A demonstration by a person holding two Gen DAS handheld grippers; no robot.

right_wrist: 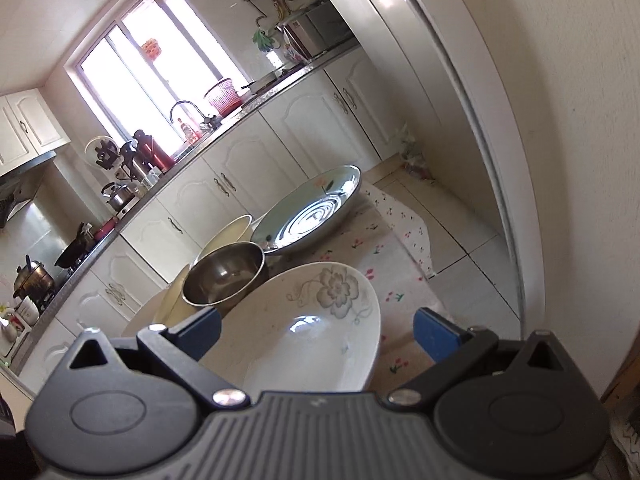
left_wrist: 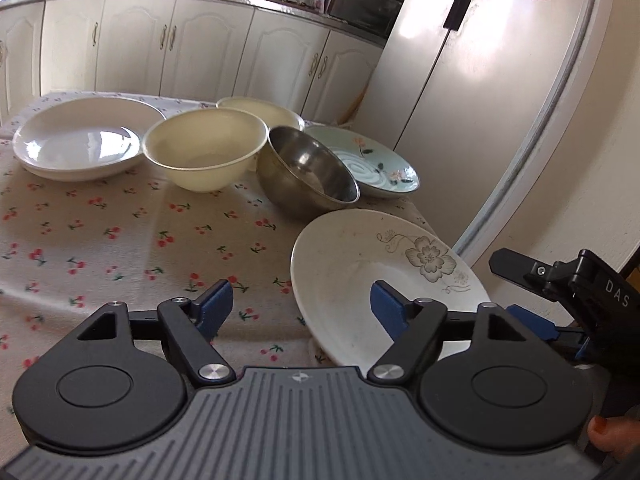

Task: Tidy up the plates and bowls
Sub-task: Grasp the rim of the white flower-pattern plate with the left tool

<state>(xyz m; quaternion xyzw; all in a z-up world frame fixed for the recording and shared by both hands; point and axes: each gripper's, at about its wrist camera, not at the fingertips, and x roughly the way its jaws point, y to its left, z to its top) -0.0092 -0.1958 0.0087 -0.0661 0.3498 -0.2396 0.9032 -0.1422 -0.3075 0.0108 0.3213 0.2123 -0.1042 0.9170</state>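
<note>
Both grippers stand wide and hold nothing. The left gripper (left_wrist: 302,306) hides the flowered plate's (left_wrist: 360,276) near rim; the right gripper (right_wrist: 318,330) frames that plate on the tabletop (left_wrist: 120,240). The steel bowl (left_wrist: 308,172) overlaps the blue-green plate (left_wrist: 384,164).

Glossy glazed ceramic on the flower plate (left_wrist: 384,280) and the pale blue plate (left_wrist: 380,164); shiny, faintly scuffed steel for the metal bowl (left_wrist: 308,168). Matt cream plastic, by its look, for the cream bowl (left_wrist: 204,148). Soft printed cloth over the table (left_wrist: 120,240).
</note>
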